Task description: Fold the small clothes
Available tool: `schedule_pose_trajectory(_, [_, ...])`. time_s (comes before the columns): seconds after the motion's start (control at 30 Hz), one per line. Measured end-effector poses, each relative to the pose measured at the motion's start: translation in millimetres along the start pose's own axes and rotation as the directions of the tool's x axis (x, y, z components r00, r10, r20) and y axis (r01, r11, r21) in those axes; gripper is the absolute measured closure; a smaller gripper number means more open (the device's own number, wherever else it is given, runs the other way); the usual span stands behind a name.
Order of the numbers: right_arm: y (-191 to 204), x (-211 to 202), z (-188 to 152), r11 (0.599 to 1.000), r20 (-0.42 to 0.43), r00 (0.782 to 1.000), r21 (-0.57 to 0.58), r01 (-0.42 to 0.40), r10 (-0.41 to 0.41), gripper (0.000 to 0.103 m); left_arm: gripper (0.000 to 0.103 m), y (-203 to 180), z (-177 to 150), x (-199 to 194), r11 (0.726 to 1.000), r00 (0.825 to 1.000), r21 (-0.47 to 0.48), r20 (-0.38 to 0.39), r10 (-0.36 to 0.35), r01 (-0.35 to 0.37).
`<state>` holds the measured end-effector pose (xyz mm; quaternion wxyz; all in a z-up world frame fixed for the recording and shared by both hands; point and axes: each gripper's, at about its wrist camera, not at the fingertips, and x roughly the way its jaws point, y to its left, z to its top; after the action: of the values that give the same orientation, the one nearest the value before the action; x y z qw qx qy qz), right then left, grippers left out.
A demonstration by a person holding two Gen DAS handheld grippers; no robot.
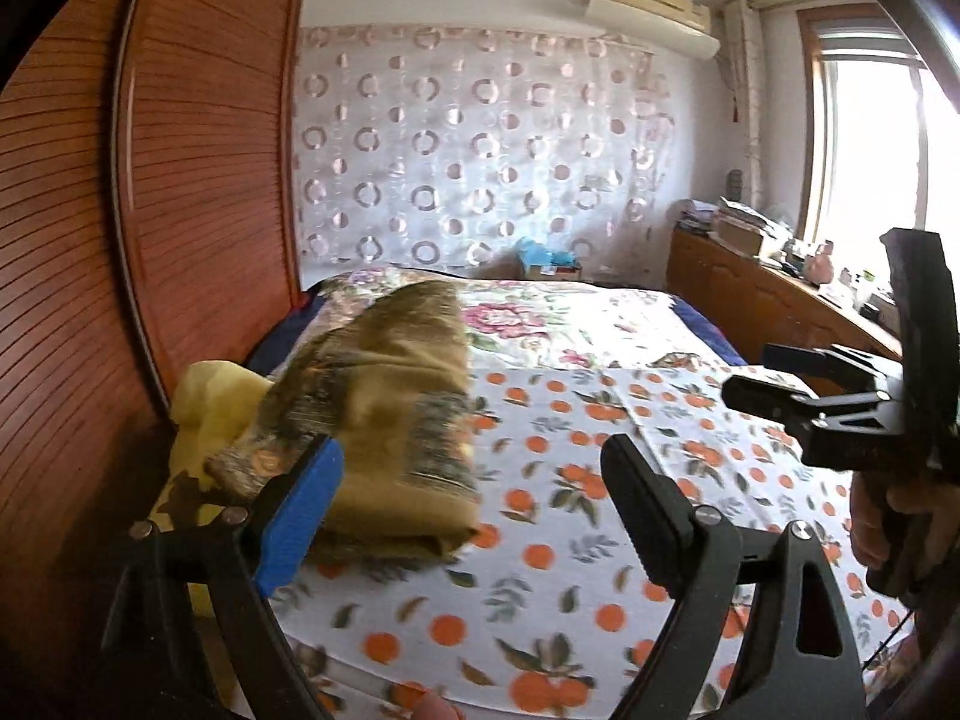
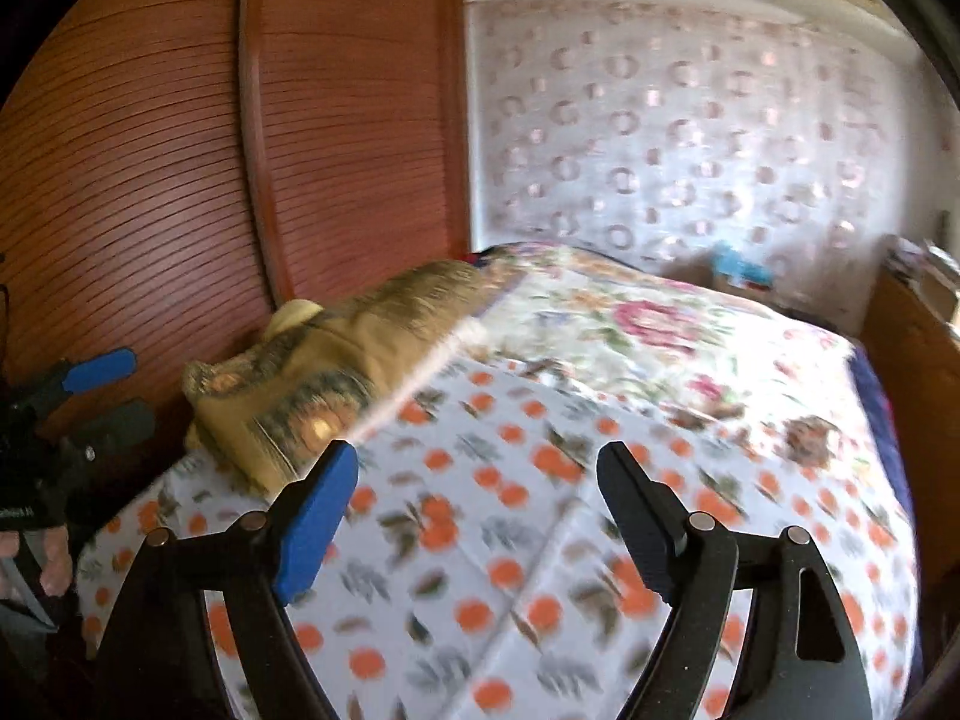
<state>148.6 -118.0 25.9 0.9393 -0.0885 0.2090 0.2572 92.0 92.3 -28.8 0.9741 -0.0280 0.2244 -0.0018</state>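
Note:
A folded olive-brown patterned garment [image 1: 384, 414] lies on the bed's left side, on top of a yellow cloth [image 1: 210, 408]. It also shows in the right wrist view [image 2: 336, 372], blurred. My left gripper [image 1: 474, 468] is open and empty, just right of the garment's near edge, its blue pad [image 1: 300, 516] beside the fabric. My right gripper [image 2: 477, 468] is open and empty above the orange-print sheet [image 2: 510, 540]. It also shows at the right edge of the left wrist view [image 1: 750, 375]. The left gripper shows at the left edge of the right wrist view [image 2: 114, 390].
A wooden slatted wardrobe [image 1: 150, 180] stands close along the bed's left side. A floral bedspread [image 1: 570, 318] covers the far half of the bed. A wooden cabinet [image 1: 750, 294] with clutter stands at the right under a window [image 1: 870, 150].

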Motion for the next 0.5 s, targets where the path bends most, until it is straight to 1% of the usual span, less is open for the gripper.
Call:
schedule_pose_trajectory(0.1, [-4.7, -22.1, -18.7, 0.998, -0.007, 0.999, 0.049, 0.038, -0.038, 0.020, 0.015, -16.6, -3.9, -2.4, 1.000, 1.000, 0.012, -0.004, -0.021, 0.021])
schedule_pose_trajectory(0.2, [-6.0, -46.6, -30.8, 0.993, 0.006, 0.996, 0.081, 0.086, -0.087, 0.020, 0.015, -32.7, -5.2, -7.3, 0.998, 0.999, 0.027, 0.002, -0.050, 0.050])
schedule_pose_trajectory(0.3, [1.9, -71.2, -37.6, 0.986, 0.019, 0.992, 0.109, 0.123, -0.125, 0.020, 0.015, -49.2, -3.3, -13.6, 0.997, 0.998, 0.032, 0.004, -0.066, 0.066])
schedule_pose_trajectory(0.4, [10.2, -97.5, -40.5, 0.978, 0.050, 0.985, 0.138, 0.157, -0.165, 0.020, 0.015, -62.8, 1.4, -23.0, 0.995, 0.996, 0.032, 0.022, -0.090, 0.089])
schedule_pose_trajectory(0.5, [20.8, -119.1, -47.5, 0.971, 0.077, 0.978, 0.157, 0.179, -0.192, 0.020, 0.015, -75.1, 7.8, -33.0, 0.995, 0.995, 0.051, 0.044, -0.089, 0.087])
